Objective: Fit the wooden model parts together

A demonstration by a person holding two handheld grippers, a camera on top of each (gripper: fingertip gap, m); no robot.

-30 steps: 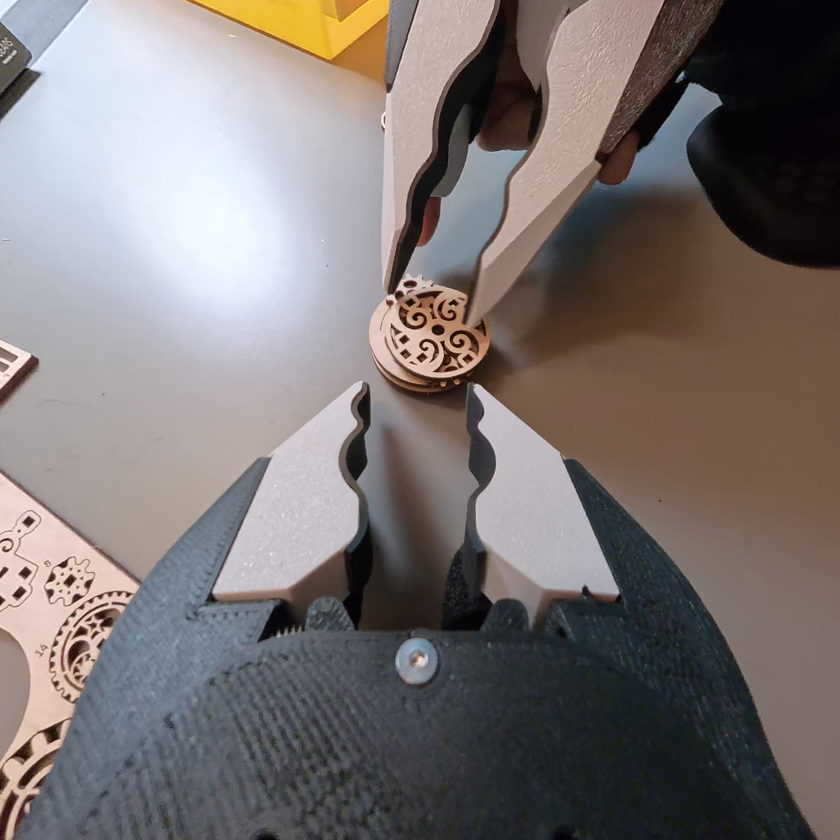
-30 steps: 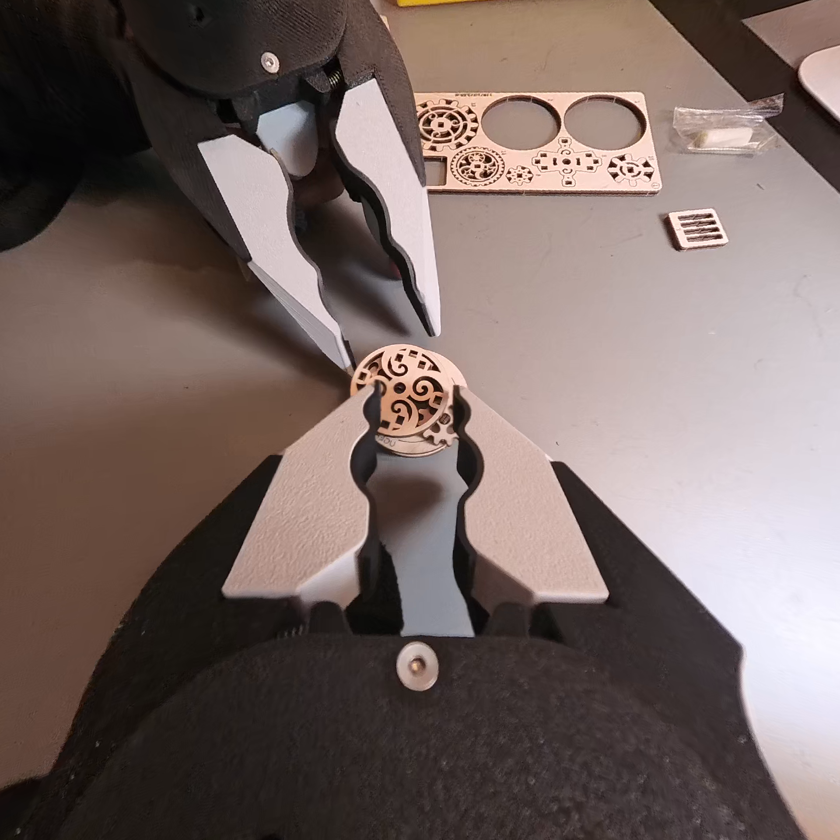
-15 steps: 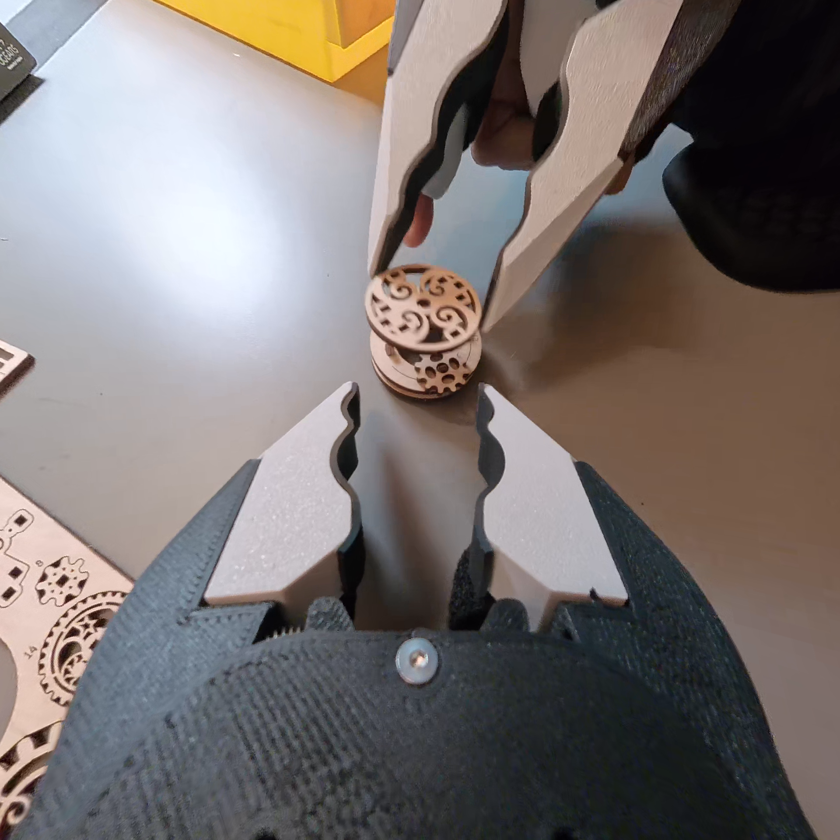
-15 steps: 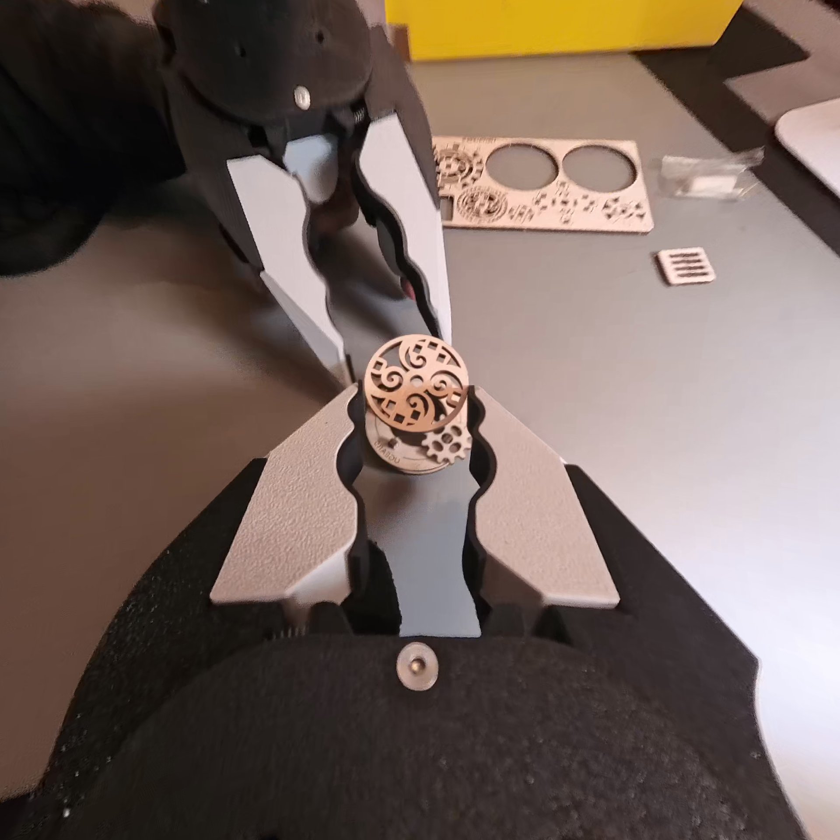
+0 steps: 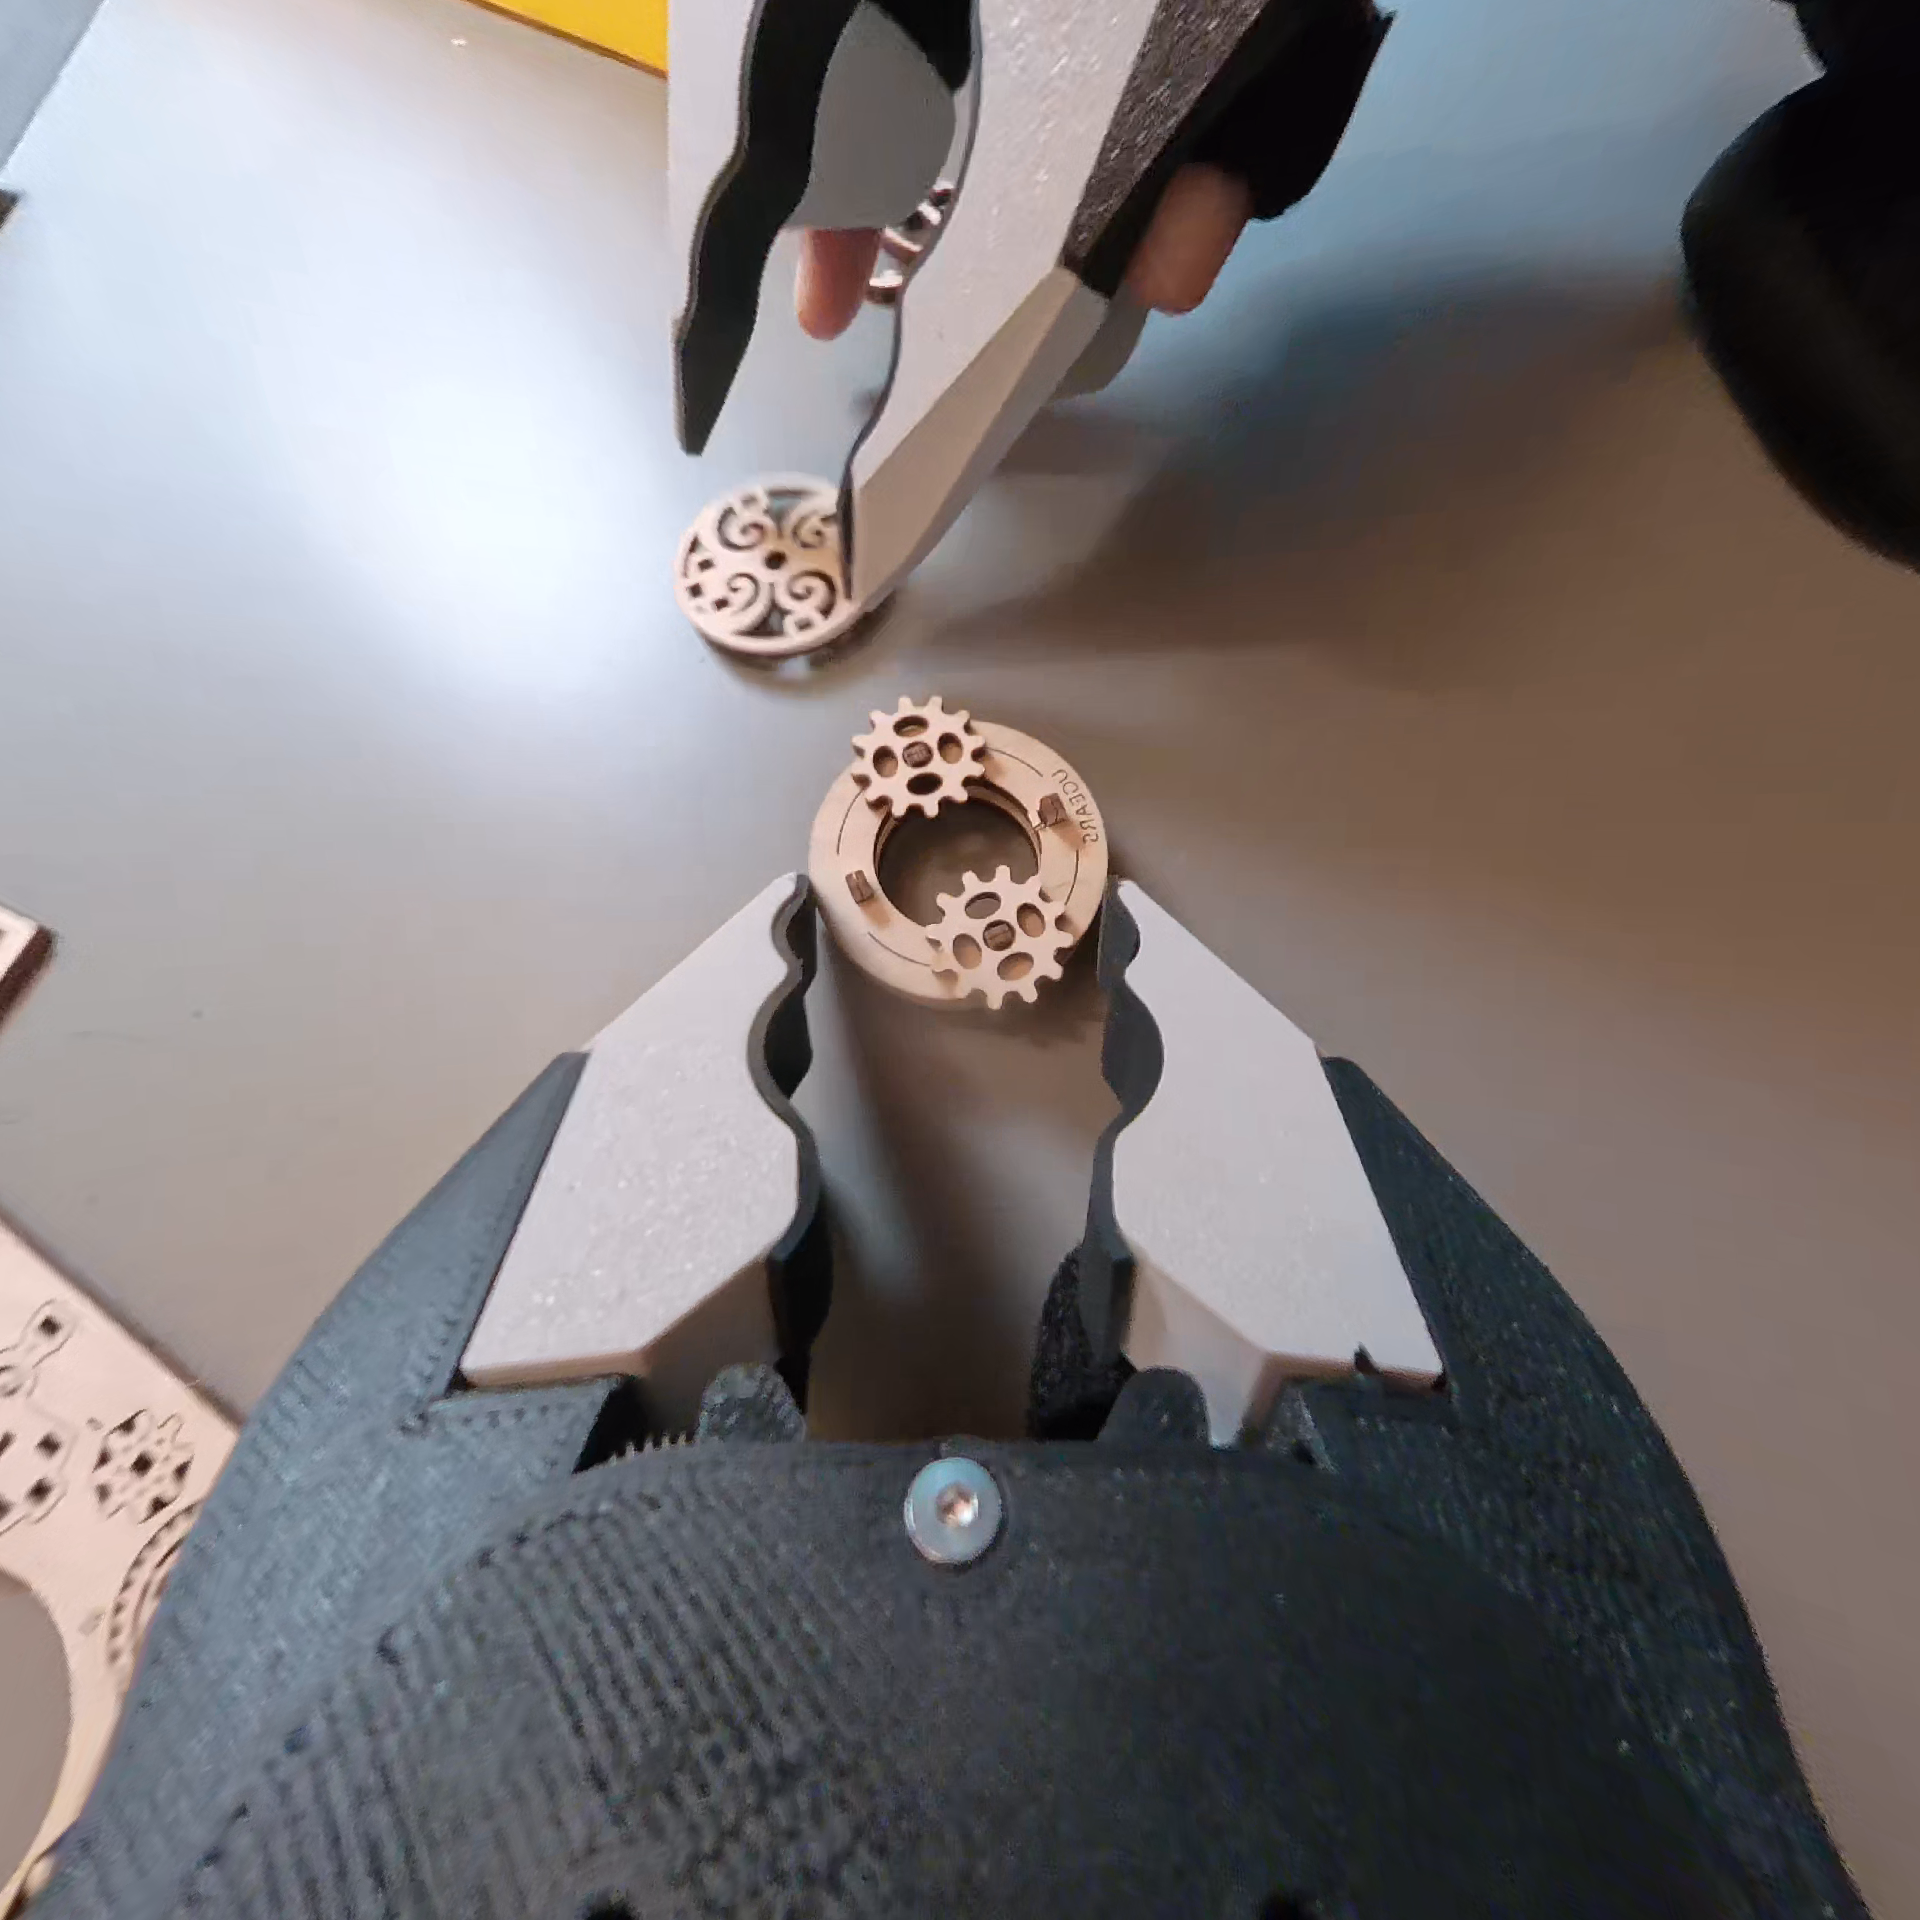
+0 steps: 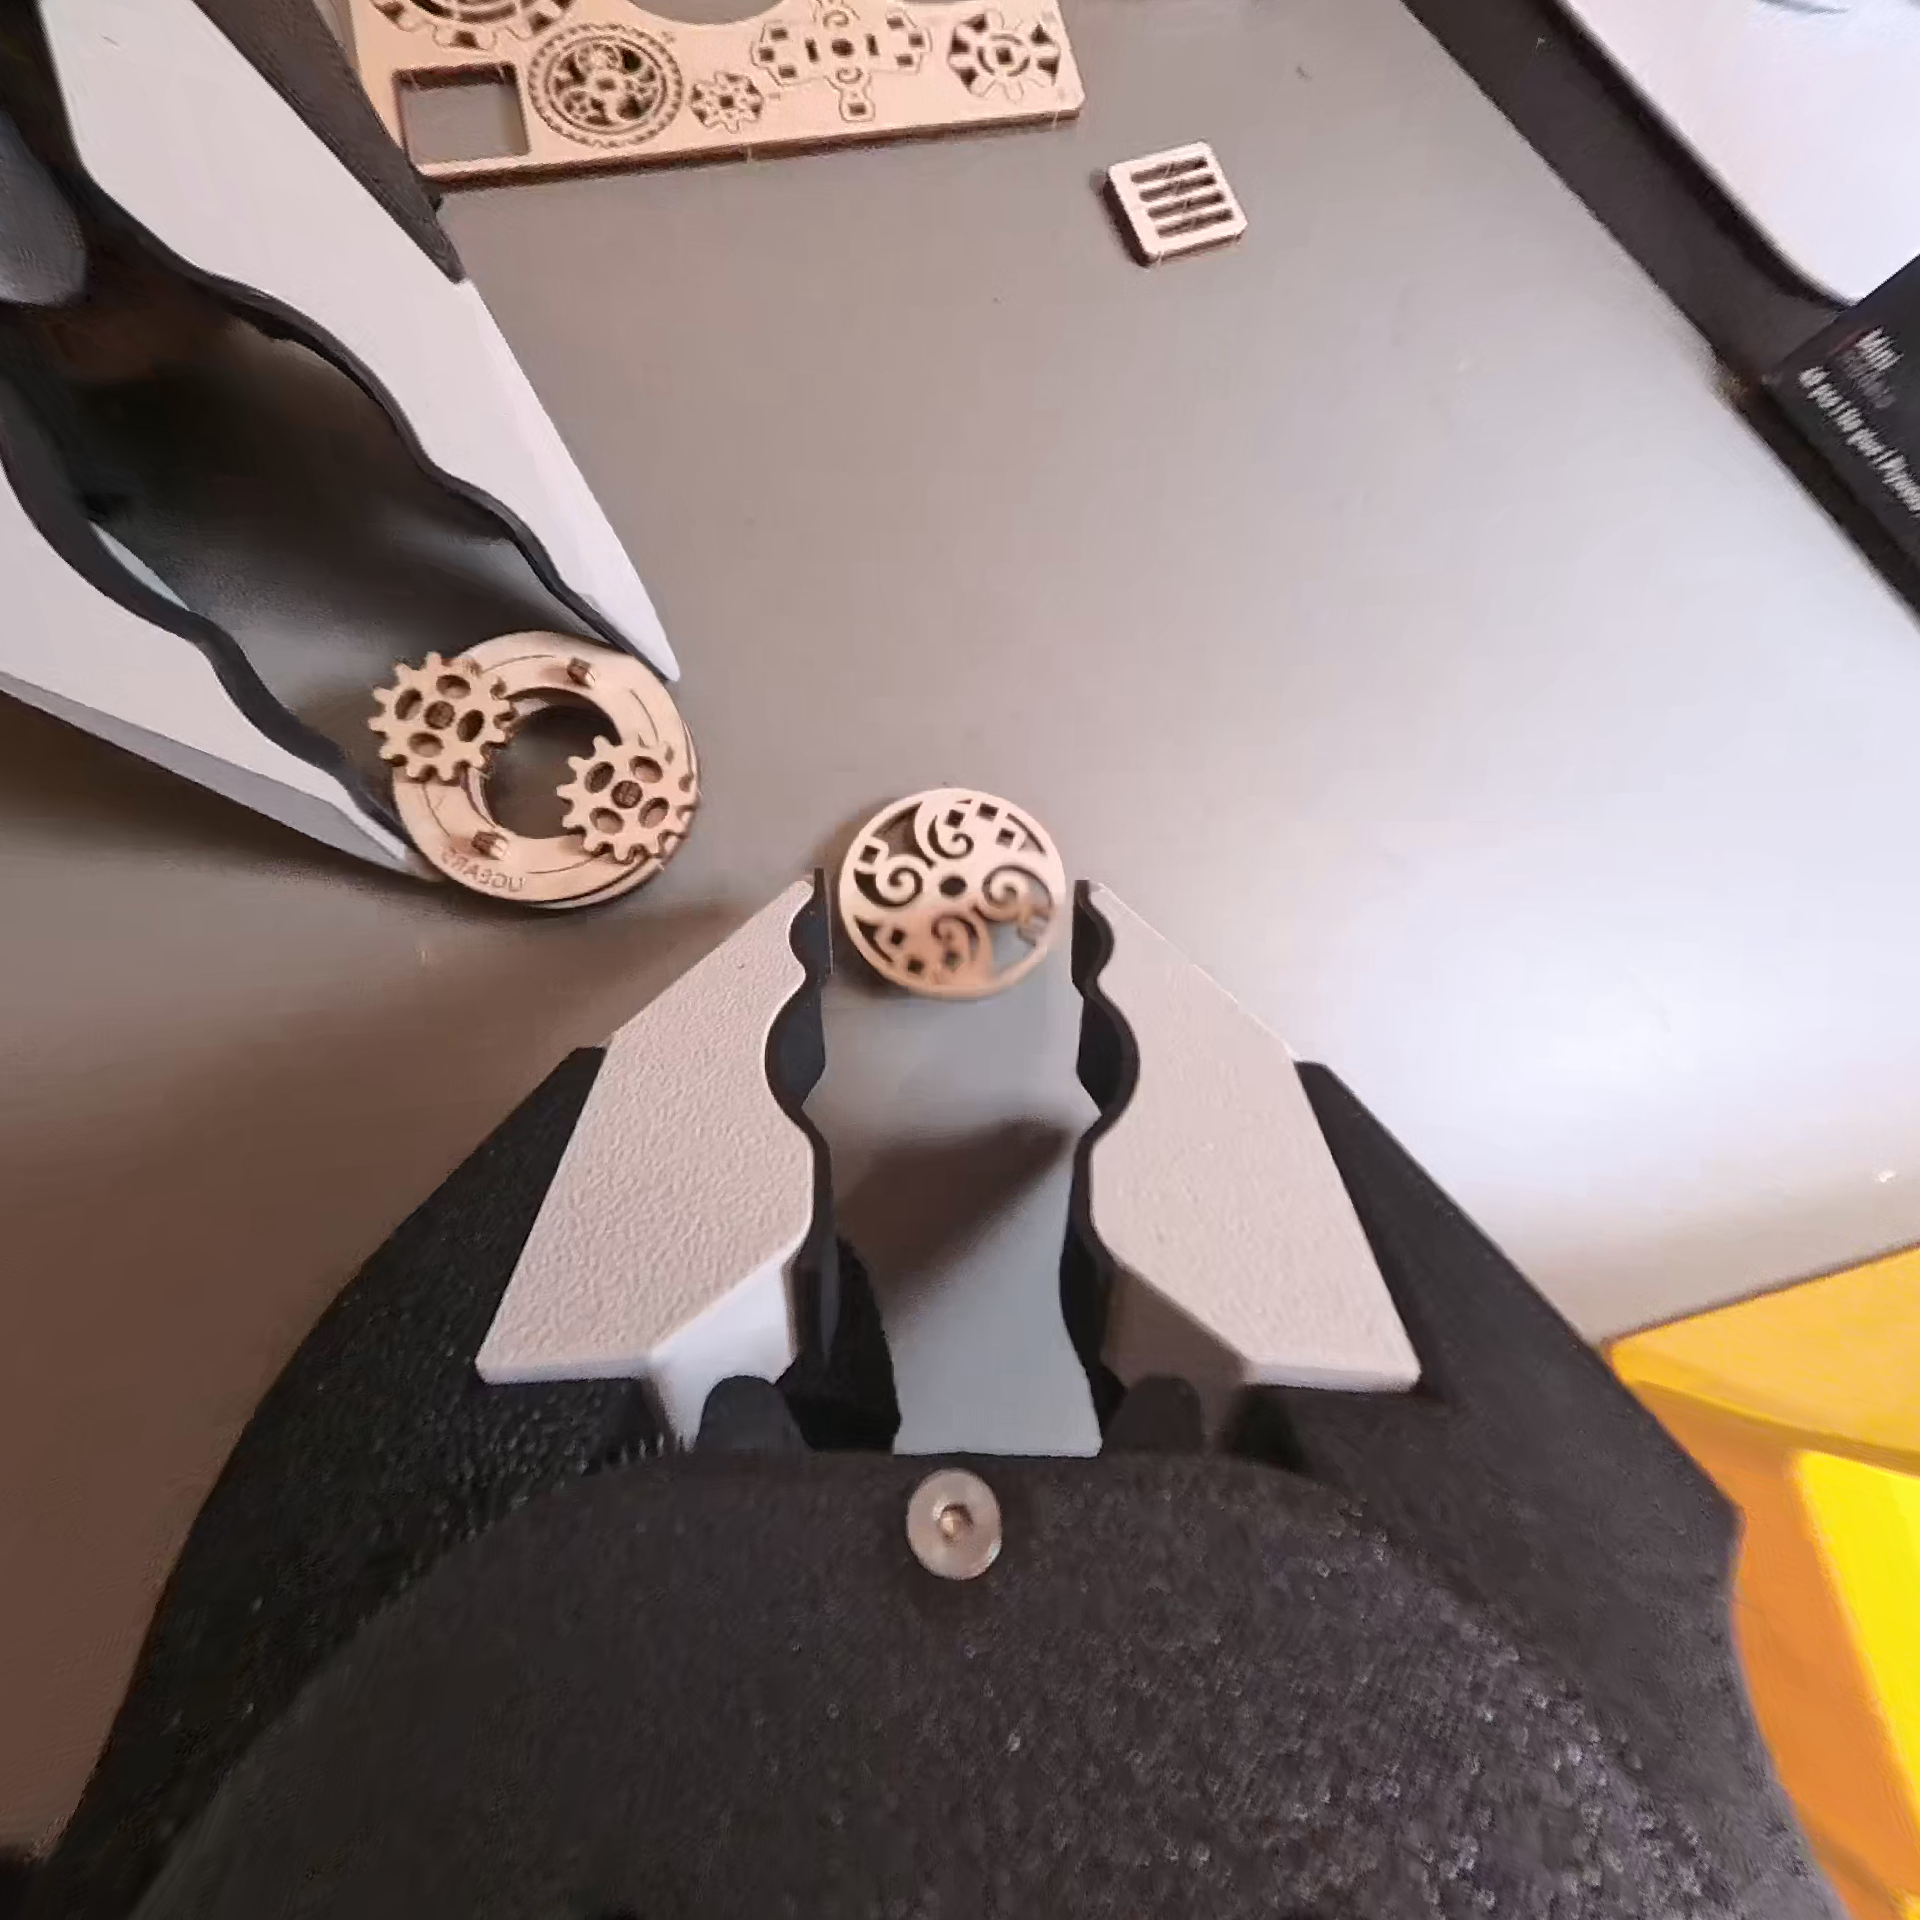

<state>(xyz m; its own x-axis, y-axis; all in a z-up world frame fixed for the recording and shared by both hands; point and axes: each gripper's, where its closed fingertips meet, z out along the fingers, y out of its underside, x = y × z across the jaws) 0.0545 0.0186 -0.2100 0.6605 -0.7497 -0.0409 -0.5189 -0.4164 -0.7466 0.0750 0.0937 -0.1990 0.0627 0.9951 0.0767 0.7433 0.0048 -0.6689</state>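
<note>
- My left gripper (image 5: 956, 894) points forward and down at the grey table (image 5: 312, 416), fingers spread wide with a clear gap each side of the ring base (image 5: 956, 894).
- The fingertips flank the ring base's near half; I can't tell if the left tip touches its edge, not clamped.
- Ring base lies flat on the table, two small gears (image 5: 920, 769) sitting on top, one far side, one near side.
- My right gripper (image 6: 951, 904) also angles down at the table, fingers apart, nothing pinched.
- Patterned disc (image 6: 951, 899) sits between its tips, small gaps on both sides in the right wrist view.
- In the left wrist view the disc (image 5: 774, 566) lies flat on the table, beyond the ring base and apart from it, right gripper tips (image 5: 769, 520) over it.
- Bare fingertips of the person's hand (image 5: 831, 281) show behind the right gripper, glove cuff above.
- Wooden parts sheet (image 6: 727, 83) and a small slatted piece (image 6: 1174, 197) lie farther back on the table.
</note>
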